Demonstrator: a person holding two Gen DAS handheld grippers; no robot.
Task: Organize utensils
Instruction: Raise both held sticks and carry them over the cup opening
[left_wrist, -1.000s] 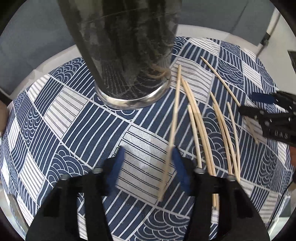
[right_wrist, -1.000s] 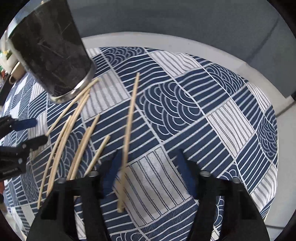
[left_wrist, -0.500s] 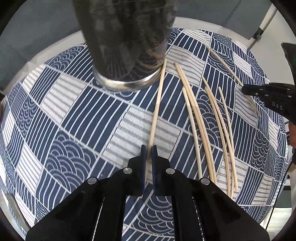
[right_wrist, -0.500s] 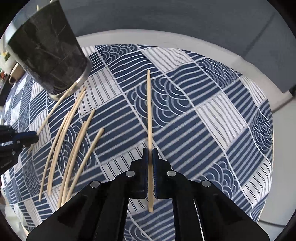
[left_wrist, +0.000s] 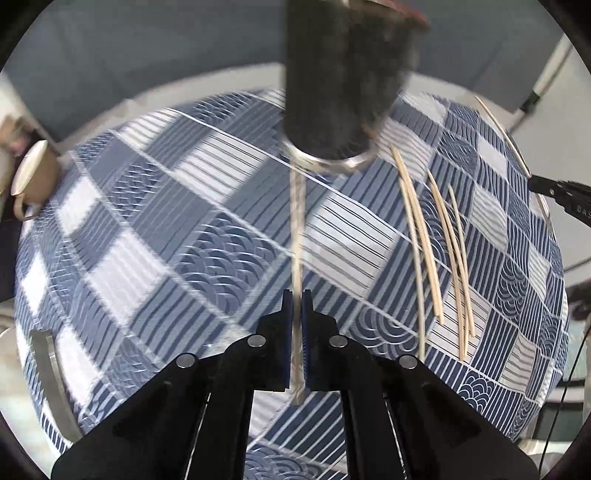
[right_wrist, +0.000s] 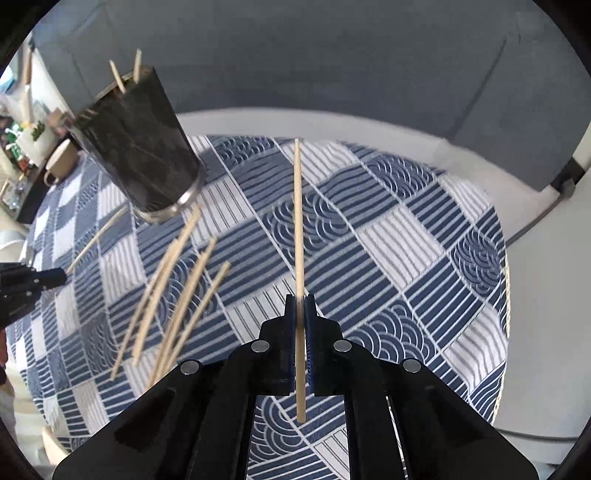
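Pinching one chopstick each, both grippers are raised above the counter (right_wrist: 476, 229), which carries a blue-and-white patterned cloth. The left gripper (left_wrist: 296, 317) clamps a blurred chopstick (left_wrist: 296, 229) between its fingers, its far end pointing toward the dark cylindrical holder (left_wrist: 343, 85). The right gripper (right_wrist: 300, 321) has its fingers pressed onto a second chopstick (right_wrist: 298, 229), lifted off the cloth. Five loose chopsticks (right_wrist: 173, 295) lie on the cloth beside the holder (right_wrist: 136, 144), which contains several sticks. A mug (right_wrist: 59, 162) stands near the counter's far left edge.
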